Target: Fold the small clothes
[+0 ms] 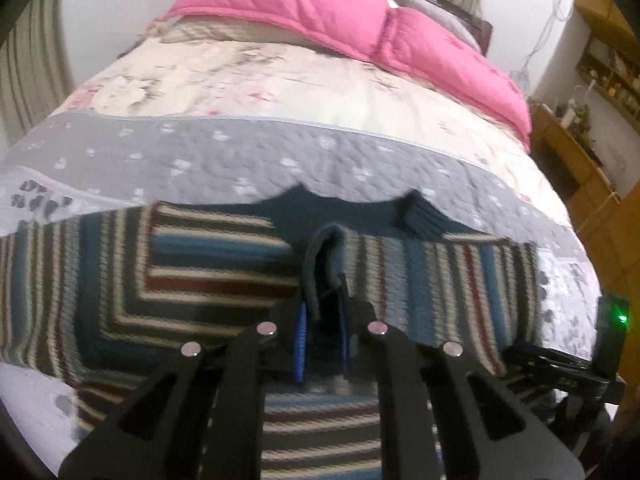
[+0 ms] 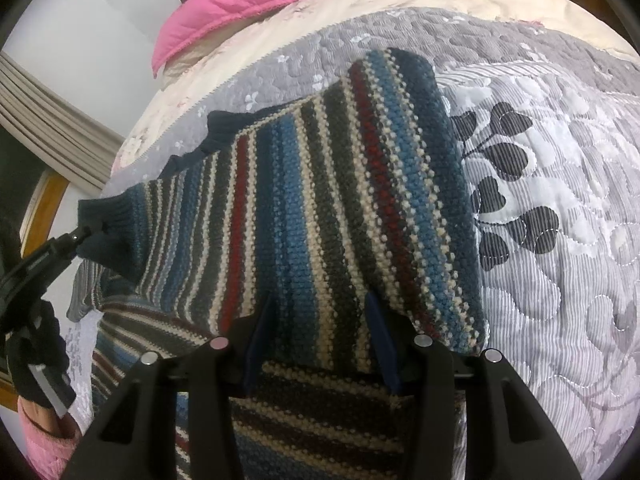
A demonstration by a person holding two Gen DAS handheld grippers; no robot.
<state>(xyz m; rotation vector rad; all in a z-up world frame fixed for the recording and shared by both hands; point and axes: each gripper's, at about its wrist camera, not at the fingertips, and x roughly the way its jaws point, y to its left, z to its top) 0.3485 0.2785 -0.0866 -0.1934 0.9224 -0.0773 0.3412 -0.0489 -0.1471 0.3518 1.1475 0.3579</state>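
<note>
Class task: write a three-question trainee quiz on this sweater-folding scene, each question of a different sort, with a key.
1. True or false: the sweater is plain white.
2. The left tool grips: A the navy cuff, B a sock, C a pillowcase?
3. Fill in: the duvet at the head of the bed is ____.
Key: 1 false; 2 A; 3 pink.
</note>
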